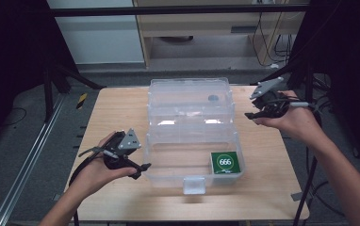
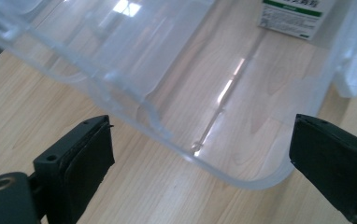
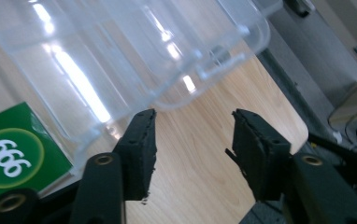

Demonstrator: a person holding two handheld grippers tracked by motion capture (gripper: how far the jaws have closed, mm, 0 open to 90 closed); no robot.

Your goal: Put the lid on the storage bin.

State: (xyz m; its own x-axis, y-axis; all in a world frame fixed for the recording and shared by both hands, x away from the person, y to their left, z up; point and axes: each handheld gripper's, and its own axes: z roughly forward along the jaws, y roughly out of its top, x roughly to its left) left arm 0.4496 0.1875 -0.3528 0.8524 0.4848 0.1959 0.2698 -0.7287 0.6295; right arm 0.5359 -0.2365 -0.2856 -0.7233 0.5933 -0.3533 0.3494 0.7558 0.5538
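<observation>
Right tool gaping, empty; clear box, green carton between tools.

the left gripper sits in a left hand low in the high view, its fingers spread wide with nothing between them. the right gripper, in the right hand, has its fingers partly apart, nothing between them.

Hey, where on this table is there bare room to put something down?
Bare wood lies between the table front edge and the open clear box, and in a strip left of the box's lid. Inside, the base is free except the green 666 packet. The middle is crowded by the box.
</observation>
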